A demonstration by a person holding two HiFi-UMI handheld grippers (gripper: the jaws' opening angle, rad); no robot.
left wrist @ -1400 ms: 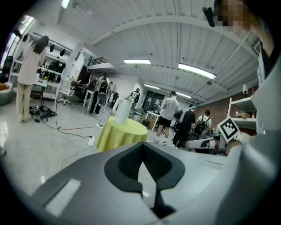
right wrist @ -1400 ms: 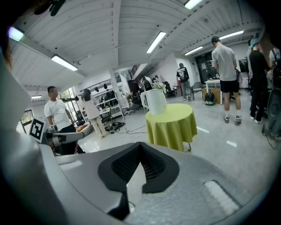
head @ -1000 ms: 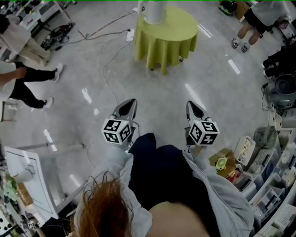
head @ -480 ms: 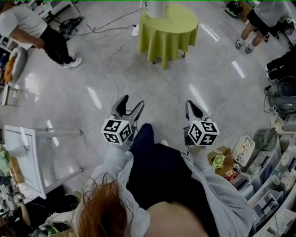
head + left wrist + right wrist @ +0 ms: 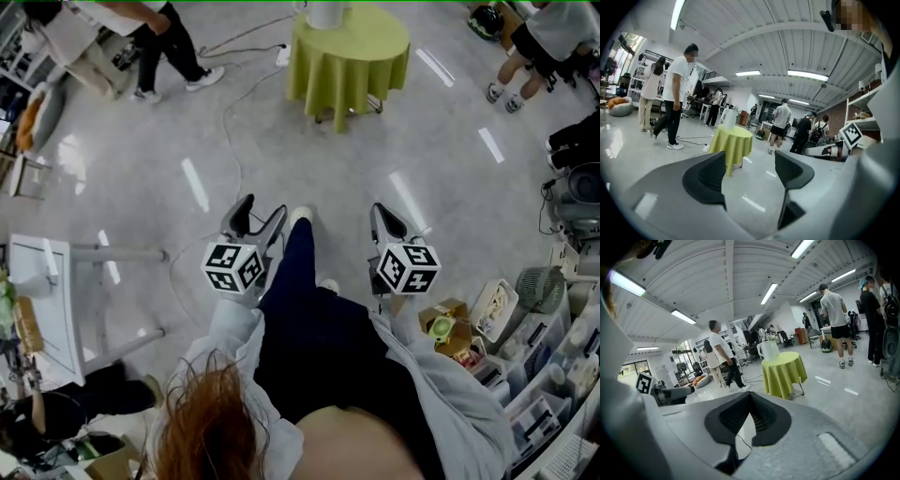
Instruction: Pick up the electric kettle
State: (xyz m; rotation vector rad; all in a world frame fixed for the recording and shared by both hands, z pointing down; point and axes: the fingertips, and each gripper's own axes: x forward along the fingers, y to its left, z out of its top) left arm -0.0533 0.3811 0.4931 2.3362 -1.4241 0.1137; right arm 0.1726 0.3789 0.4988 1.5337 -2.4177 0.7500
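The white electric kettle (image 5: 324,11) stands on a round table with a yellow-green cloth (image 5: 349,52), far across the grey floor from both grippers. It shows in the left gripper view (image 5: 728,119) and in the right gripper view (image 5: 768,350) too. My left gripper (image 5: 261,212) is held out in front of my body, its jaws opening wide with nothing between them (image 5: 750,165). My right gripper (image 5: 382,217) is level with it on the right, its pads pressed together and empty (image 5: 750,398). Both point toward the table.
A person (image 5: 164,37) walks at the upper left, and others stand at the upper right (image 5: 525,47). Cables (image 5: 230,122) trail over the floor near the table. A white table (image 5: 37,300) is at my left. Cluttered shelves and a fan (image 5: 539,279) line the right.
The left jaws went from shut to wide open. Both grippers moved forward over the floor toward the table. The person at the left walked up toward the far left corner.
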